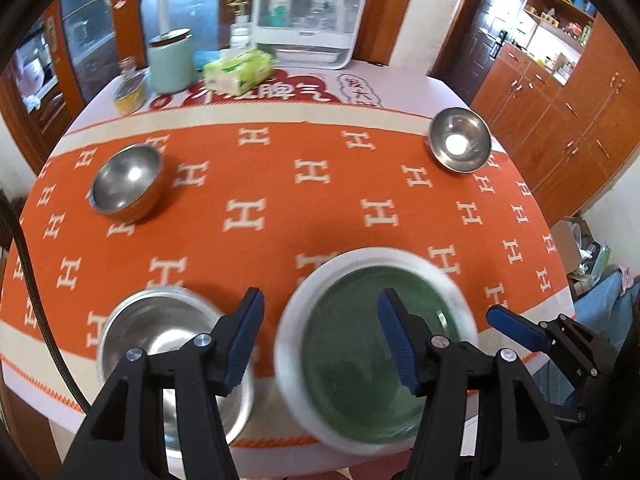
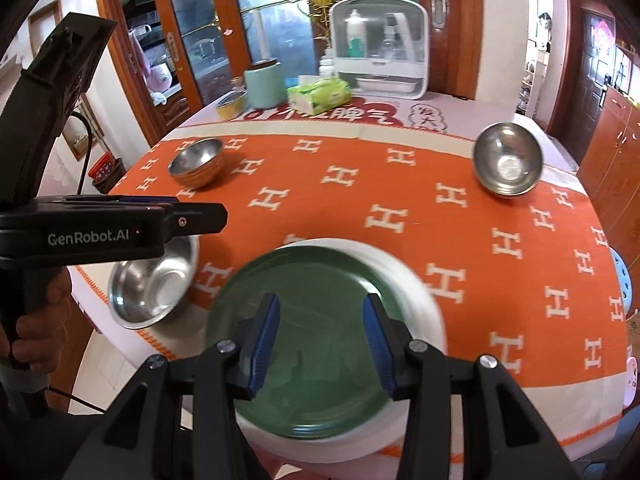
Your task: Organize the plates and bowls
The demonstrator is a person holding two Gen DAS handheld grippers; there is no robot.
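Observation:
A green plate [image 1: 360,344] lies stacked on a white plate [image 1: 292,320] at the table's near edge; both also show in the right wrist view, green plate [image 2: 316,360] on white plate [image 2: 416,292]. A steel bowl [image 1: 160,328] sits left of them, also seen in the right wrist view [image 2: 148,292]. Two more steel bowls stand far left [image 1: 128,180] and far right [image 1: 460,140]. My left gripper [image 1: 320,320] is open above the gap between near bowl and plates. My right gripper [image 2: 320,320] is open and empty above the green plate.
An orange H-patterned cloth [image 1: 280,184] covers the table. At the back stand a mint canister [image 1: 170,62], a tissue pack [image 1: 240,70], a small tin [image 1: 130,94] and a white dish cabinet [image 1: 312,12]. Wooden cupboards [image 1: 560,120] stand at right.

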